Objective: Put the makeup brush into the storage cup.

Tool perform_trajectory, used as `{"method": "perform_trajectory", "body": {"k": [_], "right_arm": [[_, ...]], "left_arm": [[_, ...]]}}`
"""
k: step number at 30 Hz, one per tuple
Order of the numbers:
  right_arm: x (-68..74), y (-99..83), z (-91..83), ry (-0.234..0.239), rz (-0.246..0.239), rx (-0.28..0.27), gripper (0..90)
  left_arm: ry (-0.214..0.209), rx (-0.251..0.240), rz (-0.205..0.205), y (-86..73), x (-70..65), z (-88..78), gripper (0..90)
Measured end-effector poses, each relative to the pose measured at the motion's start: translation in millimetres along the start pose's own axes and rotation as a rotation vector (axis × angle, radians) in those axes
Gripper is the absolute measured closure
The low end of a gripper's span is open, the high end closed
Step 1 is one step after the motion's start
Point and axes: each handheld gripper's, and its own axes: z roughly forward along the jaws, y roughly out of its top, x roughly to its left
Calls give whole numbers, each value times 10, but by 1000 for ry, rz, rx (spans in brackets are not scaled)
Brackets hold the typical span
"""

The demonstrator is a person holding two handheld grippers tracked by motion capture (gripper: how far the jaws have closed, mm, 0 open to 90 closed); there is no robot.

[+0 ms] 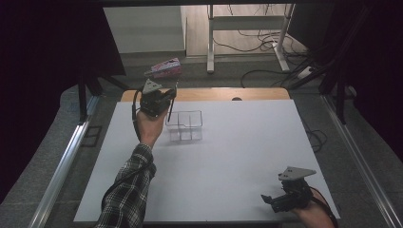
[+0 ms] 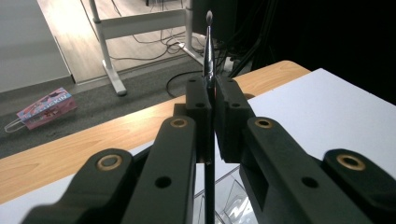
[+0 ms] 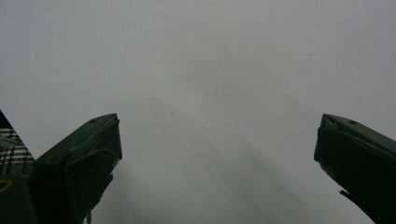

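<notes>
Left tool [image 1: 164, 97] pinching a brush [image 2: 208, 56] upright, long axis vertical, right over the organizer [image 1: 185, 126] on the tabletop [image 1: 237, 156]. Right tool [image 1: 285, 197] spread, well apart, nearer the front edge.

Right tongs [image 3: 217, 158] wide apart over bare white tabletop [image 3: 210, 70]; plaid sleeve [image 3: 11, 156] at left edge

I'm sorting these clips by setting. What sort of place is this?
Probably a lab or workshop set up for recording: a white table hemmed by dark curtains, loose cables on the floor, and a bare desk frame behind.
</notes>
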Motion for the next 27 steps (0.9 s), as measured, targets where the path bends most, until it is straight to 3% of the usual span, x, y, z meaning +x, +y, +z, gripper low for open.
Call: {"method": "perform_trajectory", "body": {"k": [27], "right_arm": [[10, -1, 8, 10, -12, 8, 12]], "left_arm": [[2, 18, -11, -185, 26, 130, 855]]}}
